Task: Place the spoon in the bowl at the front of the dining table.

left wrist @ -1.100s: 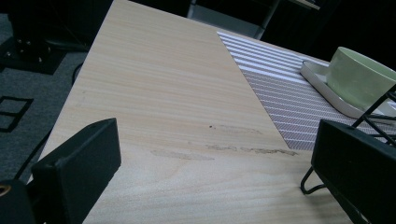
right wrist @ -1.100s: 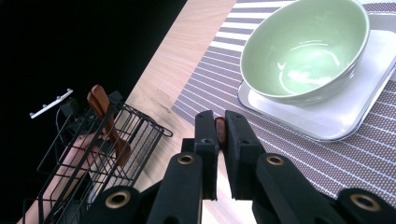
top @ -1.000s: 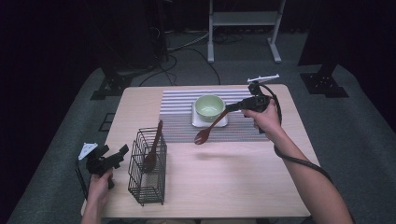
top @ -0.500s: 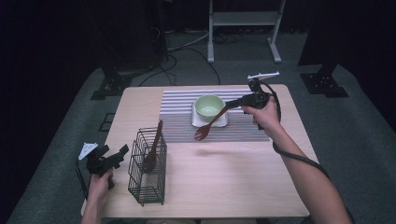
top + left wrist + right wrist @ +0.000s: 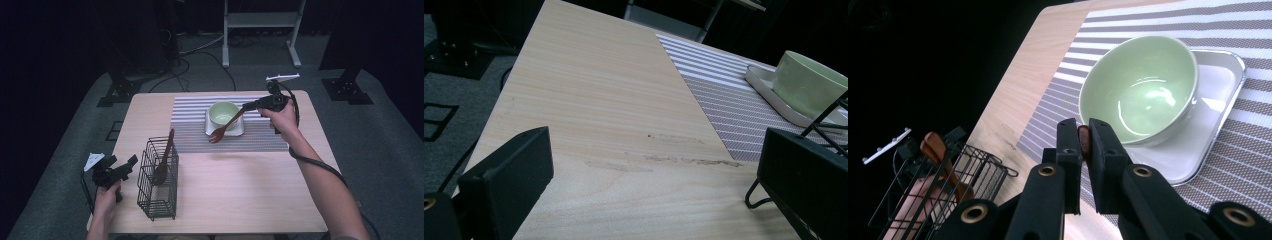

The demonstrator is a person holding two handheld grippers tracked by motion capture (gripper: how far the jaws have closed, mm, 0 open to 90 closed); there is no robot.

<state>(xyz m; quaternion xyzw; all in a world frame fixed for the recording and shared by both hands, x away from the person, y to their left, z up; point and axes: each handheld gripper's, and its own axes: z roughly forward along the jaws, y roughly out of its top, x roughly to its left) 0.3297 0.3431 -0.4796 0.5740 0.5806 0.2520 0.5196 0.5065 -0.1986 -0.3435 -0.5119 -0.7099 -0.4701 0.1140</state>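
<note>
My right gripper (image 5: 246, 106) hangs over the striped mat (image 5: 190, 135), shut on the handle of a reddish wooden fork (image 5: 222, 129). The fork slants down-left across the pale green bowl (image 5: 223, 111), which sits on a small white tray (image 5: 239, 131). In the right gripper view the jaws pinch the fork's handle end (image 5: 1083, 140) just in front of the bowl (image 5: 1140, 90). My left gripper (image 5: 131, 164) rests at the table's left edge beside a black wire basket (image 5: 157, 185), open with nothing between its fingers (image 5: 509, 185).
A wooden spoon (image 5: 164, 160) stands in the basket. The left gripper view shows bare tabletop (image 5: 589, 100) ahead, with the mat (image 5: 724, 105), tray (image 5: 769, 90) and basket wire (image 5: 824, 112) at its right. Stands and cables lie on the floor beyond the table.
The right gripper and the fork have edged slightly away from the person, toward the bowl. The left gripper has not moved.
</note>
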